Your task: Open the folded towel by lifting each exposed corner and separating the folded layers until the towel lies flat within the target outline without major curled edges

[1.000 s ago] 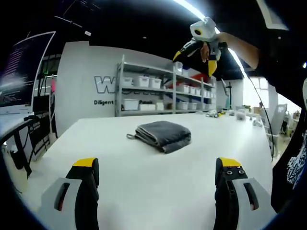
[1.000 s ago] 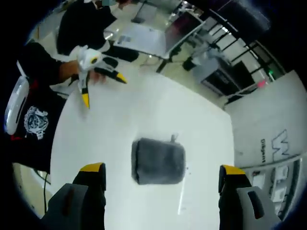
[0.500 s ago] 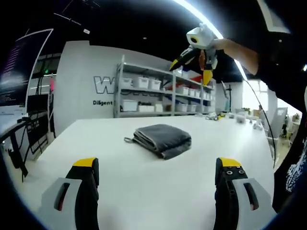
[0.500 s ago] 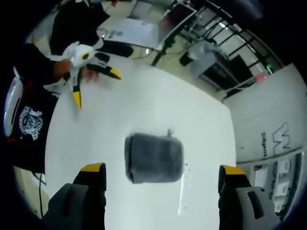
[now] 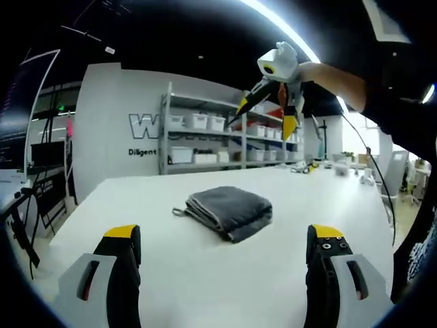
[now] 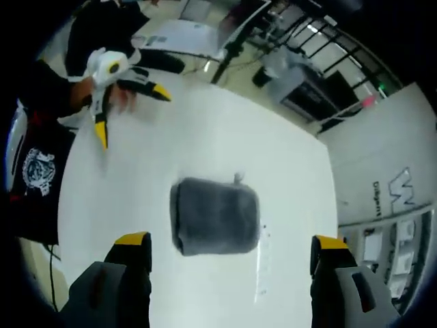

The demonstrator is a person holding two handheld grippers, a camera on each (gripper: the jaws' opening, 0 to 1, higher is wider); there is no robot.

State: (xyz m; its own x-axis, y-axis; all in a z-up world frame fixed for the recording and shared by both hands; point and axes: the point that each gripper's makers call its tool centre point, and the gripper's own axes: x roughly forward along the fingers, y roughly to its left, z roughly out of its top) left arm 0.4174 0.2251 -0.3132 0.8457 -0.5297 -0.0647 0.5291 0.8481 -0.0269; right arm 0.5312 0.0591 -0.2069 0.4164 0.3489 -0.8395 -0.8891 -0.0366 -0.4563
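- Towel [image 5: 226, 209] [image 6: 215, 215]: dark grey, folded into a thick rectangular pad, lying flat near the middle of the white tabletop [image 5: 205, 273] [image 6: 273, 171]. Layered fold edges face the camera in left gripper view; small hang loop [image 5: 179, 211] sticks out at its left corner there, and at the top edge [image 6: 237, 178] in right gripper view.
- Nothing touches the towel; no claw on it.
- Left claw [image 5: 222, 239]: yellow-tipped jaws wide apart at the bottom of its own view, low over the tabletop, towel ahead betw. them, well apart from the tips. In right gripper view the same claw [image 6: 128, 113] is at upper left, held in a person's hand [image 6: 85, 92], jaws spread, nothing betw. them.
- Right claw [image 6: 232, 242]: jaws wide apart at the bottom of its own view, looking down on the towel from above, not touching. In left gripper view it [image 5: 266, 113] hangs high above and beyond the towel, white body, black jaws w/ yellow tips spread, held by a bare forearm [image 5: 338, 75] coming in from the right.
- Person: black shirt w/ white print [image 6: 33, 171] at the tabletop's left edge in right gripper view.
- Background, left gripper view: metal shelving [image 5: 205, 137] w/ white bins, white wall w/ dark lettering [image 5: 147, 130], small clutter [image 5: 321, 166] on the far right of the tabletop.
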